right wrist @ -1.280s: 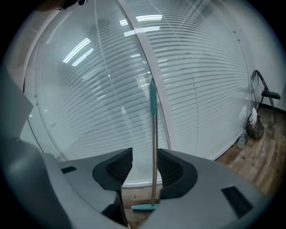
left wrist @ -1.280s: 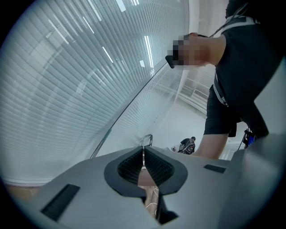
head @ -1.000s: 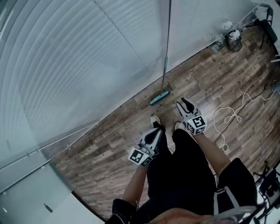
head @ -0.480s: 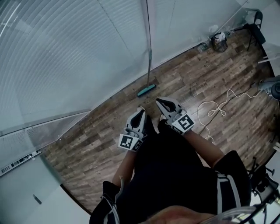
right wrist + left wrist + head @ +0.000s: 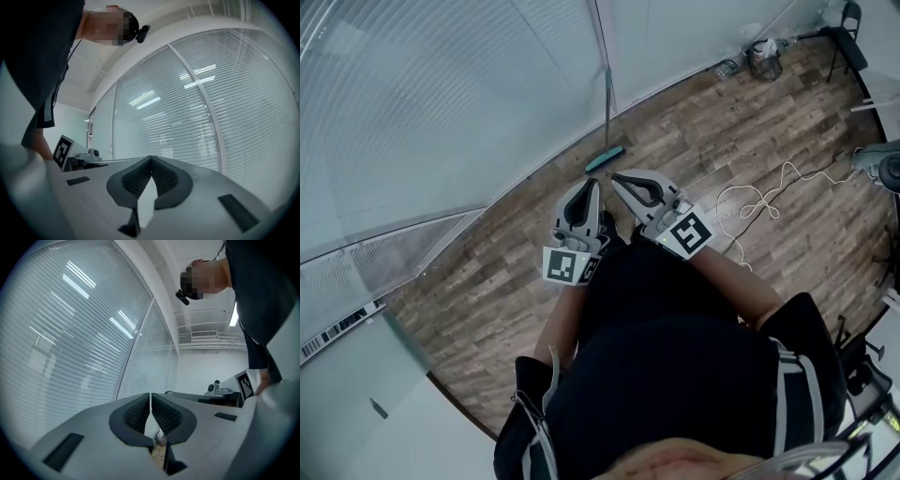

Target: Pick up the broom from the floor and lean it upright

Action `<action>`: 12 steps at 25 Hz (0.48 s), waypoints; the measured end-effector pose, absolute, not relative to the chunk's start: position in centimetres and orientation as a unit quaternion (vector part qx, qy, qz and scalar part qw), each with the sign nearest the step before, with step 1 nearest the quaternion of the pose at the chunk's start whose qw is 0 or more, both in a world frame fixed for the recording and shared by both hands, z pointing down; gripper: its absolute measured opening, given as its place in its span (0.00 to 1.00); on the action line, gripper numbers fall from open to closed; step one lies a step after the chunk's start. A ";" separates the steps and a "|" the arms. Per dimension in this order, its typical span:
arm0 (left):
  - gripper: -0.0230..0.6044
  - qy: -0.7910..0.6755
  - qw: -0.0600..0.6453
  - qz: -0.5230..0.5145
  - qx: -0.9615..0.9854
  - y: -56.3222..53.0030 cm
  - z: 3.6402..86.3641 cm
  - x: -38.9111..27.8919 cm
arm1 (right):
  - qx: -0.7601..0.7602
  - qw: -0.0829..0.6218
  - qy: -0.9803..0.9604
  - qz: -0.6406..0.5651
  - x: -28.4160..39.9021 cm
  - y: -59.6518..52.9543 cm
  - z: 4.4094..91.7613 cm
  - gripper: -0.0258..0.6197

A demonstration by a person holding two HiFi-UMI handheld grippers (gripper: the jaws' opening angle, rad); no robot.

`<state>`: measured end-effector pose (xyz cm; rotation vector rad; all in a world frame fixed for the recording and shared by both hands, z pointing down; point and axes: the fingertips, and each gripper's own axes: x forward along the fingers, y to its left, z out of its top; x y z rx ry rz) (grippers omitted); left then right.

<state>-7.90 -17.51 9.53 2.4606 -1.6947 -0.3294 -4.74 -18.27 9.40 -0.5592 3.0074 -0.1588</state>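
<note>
The broom (image 5: pixel 607 112) stands upright against the glass wall, its teal head (image 5: pixel 605 158) on the wood floor and its thin handle rising along the white frame post. My left gripper (image 5: pixel 592 184) and right gripper (image 5: pixel 616 176) are held up side by side in front of my body, short of the broom and apart from it. Each gripper's jaws are shut tip to tip with nothing between them, in the left gripper view (image 5: pixel 150 395) and the right gripper view (image 5: pixel 151 158). Both point about level at the blinds.
Glass wall with horizontal blinds (image 5: pixel 441 103) fills the left and far side. A white cord (image 5: pixel 750 202) loops on the wood floor (image 5: pixel 478 291) to the right. A dark bin (image 5: pixel 762 60) and a bottle stand at the far wall; a chair (image 5: pixel 848 37) is at the far right.
Both grippers have risen from near the floor to in front of my body. The head view has shifted, so the broom sits further left and higher in the picture; the broom stays leaning.
</note>
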 end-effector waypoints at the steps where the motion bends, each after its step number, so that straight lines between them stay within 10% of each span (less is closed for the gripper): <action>1: 0.08 -0.561 0.062 -0.107 0.818 -17.4 9.3 -7.6 | -0.185 0.039 0.981 -0.051 -4.5 -18.2 9.4 0.07; 12: 0.08 -0.577 0.048 -0.096 0.810 -18.1 8.5 -6.8 | -0.217 0.025 0.975 -0.046 -3.0 -18.5 8.4 0.07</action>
